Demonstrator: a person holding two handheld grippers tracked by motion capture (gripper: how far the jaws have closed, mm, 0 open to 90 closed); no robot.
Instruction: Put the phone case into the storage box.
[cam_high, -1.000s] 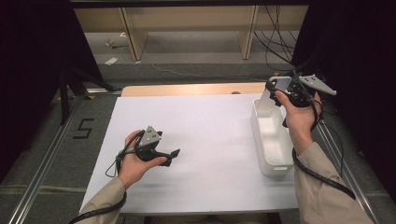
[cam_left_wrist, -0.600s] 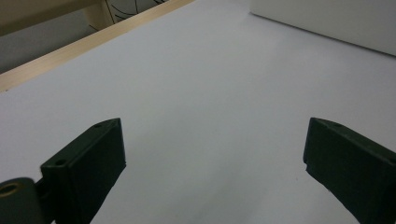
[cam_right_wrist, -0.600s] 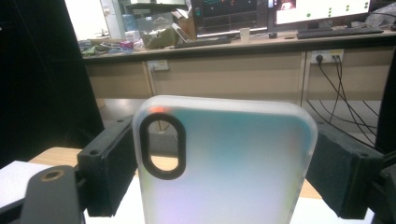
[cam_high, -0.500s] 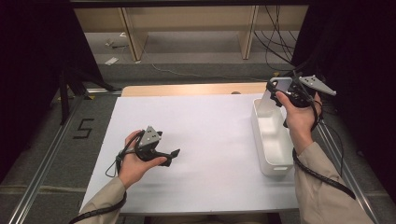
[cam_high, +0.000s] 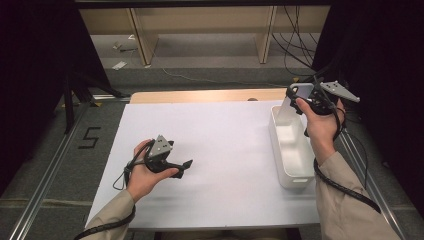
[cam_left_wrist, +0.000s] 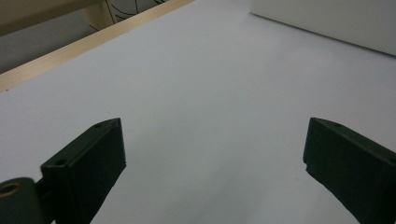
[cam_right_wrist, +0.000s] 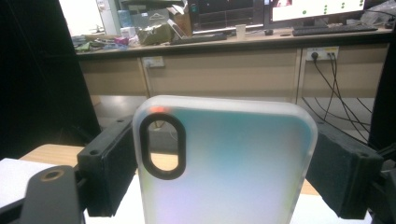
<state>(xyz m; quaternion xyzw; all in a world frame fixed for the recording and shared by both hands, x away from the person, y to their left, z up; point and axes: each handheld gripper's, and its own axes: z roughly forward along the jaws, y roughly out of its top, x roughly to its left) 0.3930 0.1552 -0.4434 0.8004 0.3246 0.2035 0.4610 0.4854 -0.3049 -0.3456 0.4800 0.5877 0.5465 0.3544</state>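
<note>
While right tool (cam_right_wrist: 224, 172) clamps frosted translucent phone case (cam_right_wrist: 229, 163) with oval cutout, left tool (cam_left_wrist: 215, 172) gapes

The translucent, frosted plastic phone case (cam_right_wrist: 224, 163), with its dark glossy oval camera cut-out, looked smooth and faintly iridescent. The black jaws of the right gripper (cam_right_wrist: 224, 172) on either side of the case appeared matt, like moulded plastic or rubber. Below the case, the long white plastic bin (cam_high: 291, 147) had a smooth, slightly shiny finish. Beside that bin, the white sheet (cam_high: 220, 150) covering the table looked matt and paper-like, and a pale wooden edge (cam_high: 200, 96) showed beyond it. On the sheet, the left gripper (cam_left_wrist: 215, 172) had the same matt black jaws.
</note>
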